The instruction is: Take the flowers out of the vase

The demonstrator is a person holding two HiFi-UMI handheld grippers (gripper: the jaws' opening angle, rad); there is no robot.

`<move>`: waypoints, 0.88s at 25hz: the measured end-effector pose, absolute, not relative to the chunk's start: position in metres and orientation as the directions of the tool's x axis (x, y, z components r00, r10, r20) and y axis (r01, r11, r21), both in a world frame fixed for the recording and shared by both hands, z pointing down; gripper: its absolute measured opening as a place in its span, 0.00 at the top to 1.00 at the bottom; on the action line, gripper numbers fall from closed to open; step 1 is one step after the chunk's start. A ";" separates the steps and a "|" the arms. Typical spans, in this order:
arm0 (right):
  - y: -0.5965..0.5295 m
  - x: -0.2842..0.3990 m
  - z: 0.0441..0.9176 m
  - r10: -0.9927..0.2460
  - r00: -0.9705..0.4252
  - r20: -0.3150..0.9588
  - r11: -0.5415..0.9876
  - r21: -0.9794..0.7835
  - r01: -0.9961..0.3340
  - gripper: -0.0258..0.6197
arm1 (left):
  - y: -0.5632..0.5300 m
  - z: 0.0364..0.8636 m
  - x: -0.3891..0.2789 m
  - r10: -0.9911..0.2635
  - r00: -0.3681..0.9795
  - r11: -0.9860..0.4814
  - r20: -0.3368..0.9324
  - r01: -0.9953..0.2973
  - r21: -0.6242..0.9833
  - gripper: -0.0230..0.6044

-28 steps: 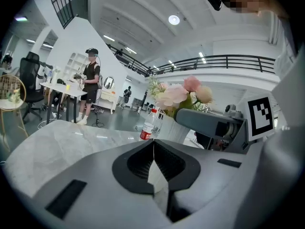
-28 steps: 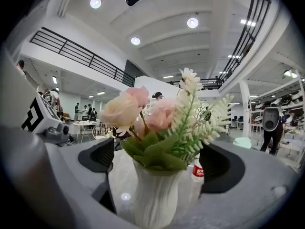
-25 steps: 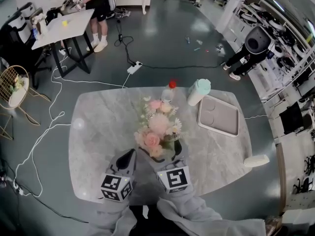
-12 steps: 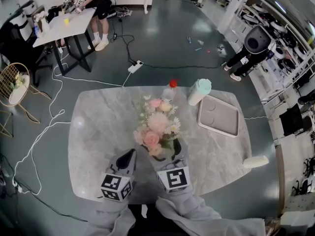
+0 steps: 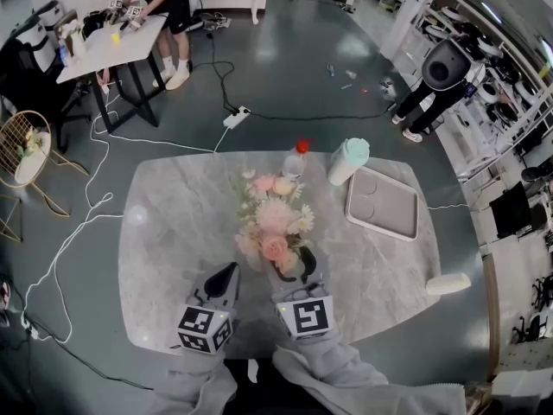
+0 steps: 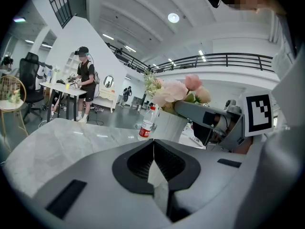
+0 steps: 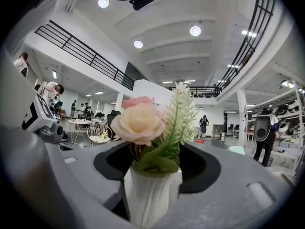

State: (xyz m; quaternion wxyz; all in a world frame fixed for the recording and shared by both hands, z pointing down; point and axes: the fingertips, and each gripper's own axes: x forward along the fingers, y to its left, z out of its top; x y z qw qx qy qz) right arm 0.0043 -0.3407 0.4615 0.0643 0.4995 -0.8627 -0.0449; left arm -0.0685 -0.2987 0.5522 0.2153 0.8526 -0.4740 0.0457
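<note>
R claw (image 7: 155,170) closing on ribbed white vase (image 7: 147,197), L claw (image 6: 153,149) pinched shut & empty: off-centre squeeze could tip vase, dumping flowers (image 7: 141,122) onto bench (image 5: 173,232).

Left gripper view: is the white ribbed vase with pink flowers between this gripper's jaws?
No, the left gripper has its jaws together, empty; the white ribbed vase stands farther off.

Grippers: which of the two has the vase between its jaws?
The right gripper: its jaws are closing on the white vase, which stands between them. The left gripper has its jaws together, with nothing between them.
</note>
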 end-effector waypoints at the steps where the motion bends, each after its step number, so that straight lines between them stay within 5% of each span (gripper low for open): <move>1: -0.341 0.005 0.461 -0.868 -0.492 0.063 0.495 0.142 -0.857 0.54 | -0.299 0.552 -0.068 -0.789 0.546 -0.457 0.282 -0.828 0.324 0.96; 22: -0.337 0.006 0.456 -0.872 -0.487 0.058 0.490 0.134 -0.861 0.83 | -0.297 0.548 -0.070 -0.796 0.540 -0.451 0.273 -0.830 0.328 0.96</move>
